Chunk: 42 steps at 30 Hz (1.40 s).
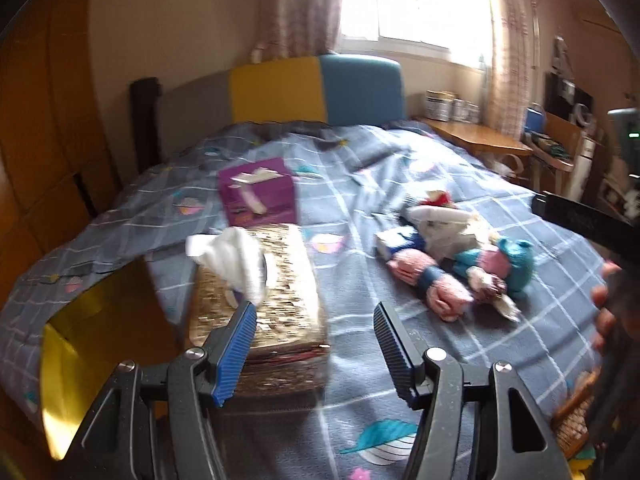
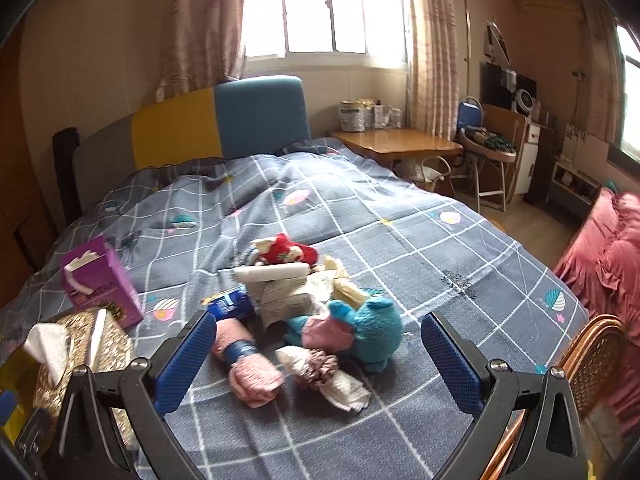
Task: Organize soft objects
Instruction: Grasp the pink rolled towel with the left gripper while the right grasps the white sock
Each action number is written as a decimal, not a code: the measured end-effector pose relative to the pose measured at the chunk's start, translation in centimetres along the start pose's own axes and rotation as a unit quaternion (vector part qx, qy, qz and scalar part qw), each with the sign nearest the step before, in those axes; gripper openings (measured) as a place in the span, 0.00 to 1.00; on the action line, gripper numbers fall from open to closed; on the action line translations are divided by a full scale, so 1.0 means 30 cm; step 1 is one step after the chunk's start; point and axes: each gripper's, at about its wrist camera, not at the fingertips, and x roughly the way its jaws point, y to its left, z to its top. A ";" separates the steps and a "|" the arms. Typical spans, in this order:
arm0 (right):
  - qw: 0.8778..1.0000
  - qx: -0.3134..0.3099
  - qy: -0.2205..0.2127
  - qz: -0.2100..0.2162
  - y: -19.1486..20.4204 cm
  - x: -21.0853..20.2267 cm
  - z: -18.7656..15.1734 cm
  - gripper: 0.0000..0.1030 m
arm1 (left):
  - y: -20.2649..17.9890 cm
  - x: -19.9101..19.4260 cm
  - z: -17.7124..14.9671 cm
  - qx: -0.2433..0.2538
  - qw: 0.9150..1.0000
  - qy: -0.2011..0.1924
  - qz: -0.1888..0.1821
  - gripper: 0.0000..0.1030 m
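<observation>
Mostly grey checked bedspread (image 2: 400, 240); bedroom w/ window (image 2: 324, 8); both grippers, left gripper (image 1: 316, 344) & right gripper (image 2: 316, 356), wide, empty.

Wooden table (image 2: 396, 142) beside bed; curtained window (image 2: 324, 8).

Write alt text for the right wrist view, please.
An open gripper points at a pile of soft toys on a grey checked bedspread, a teal plush among them. Two tissue boxes sit left.

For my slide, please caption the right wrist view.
Open right gripper faces a pile of soft toys on the bed.
</observation>
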 end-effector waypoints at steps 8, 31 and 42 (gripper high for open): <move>0.996 0.078 0.044 0.004 -0.203 0.215 0.018 1.00 | -0.075 0.130 0.094 -0.013 0.987 0.079 -0.139 0.72; 0.983 0.140 0.090 0.071 -0.264 0.288 -0.023 1.00 | -0.372 0.819 0.155 -0.059 0.951 0.279 -0.123 0.56; 0.966 0.053 0.223 0.120 -0.134 0.417 -0.089 0.66 | -0.295 0.729 0.169 -0.028 0.950 0.262 -0.165 0.37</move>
